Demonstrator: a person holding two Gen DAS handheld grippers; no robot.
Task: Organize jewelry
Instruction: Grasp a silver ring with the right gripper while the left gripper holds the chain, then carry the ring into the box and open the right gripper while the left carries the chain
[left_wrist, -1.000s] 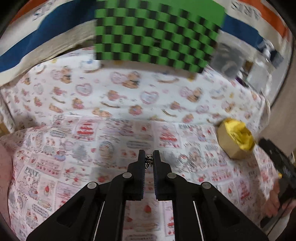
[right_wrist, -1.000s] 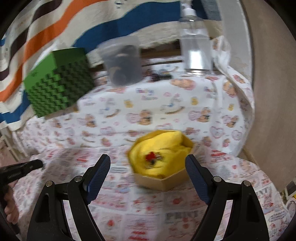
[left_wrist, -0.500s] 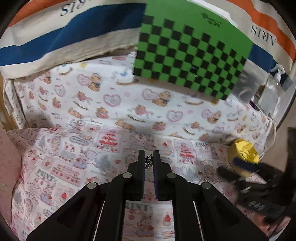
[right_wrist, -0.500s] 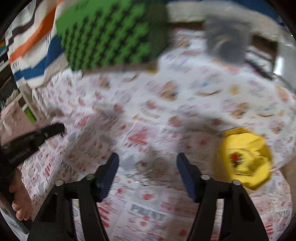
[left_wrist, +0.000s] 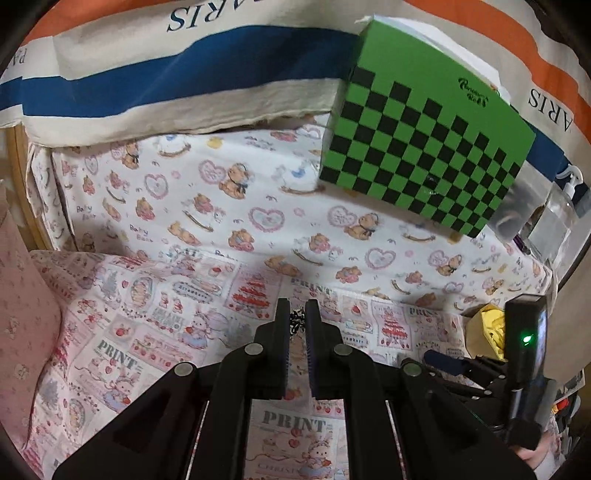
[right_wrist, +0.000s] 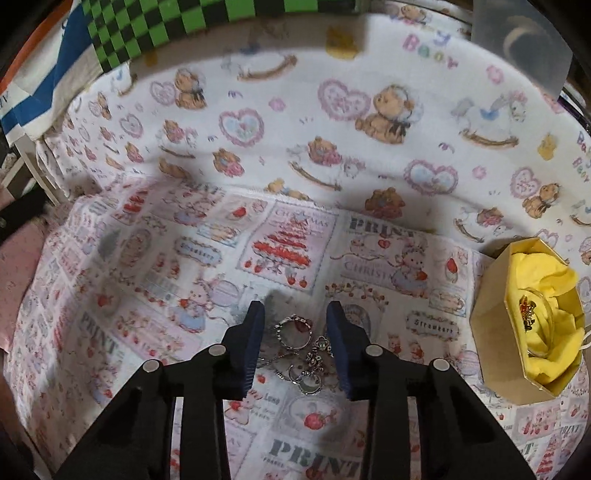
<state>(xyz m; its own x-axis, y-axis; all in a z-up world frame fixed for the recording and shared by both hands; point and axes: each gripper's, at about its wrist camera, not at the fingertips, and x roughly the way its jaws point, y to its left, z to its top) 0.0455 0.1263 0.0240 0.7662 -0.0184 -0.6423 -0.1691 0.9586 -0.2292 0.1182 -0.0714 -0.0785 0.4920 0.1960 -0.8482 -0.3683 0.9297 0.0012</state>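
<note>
My right gripper (right_wrist: 295, 317) straddles the ring (right_wrist: 293, 329), fingers apart — next, I close. Left gripper (left_wrist: 294, 325) clamps a small chain (left_wrist: 294, 325).

Home setting: teddy-bear nursery cloth (right_wrist: 332, 122), striped towel (left_wrist: 184, 66), pump bottle (left_wrist: 561, 206) on table.
</note>
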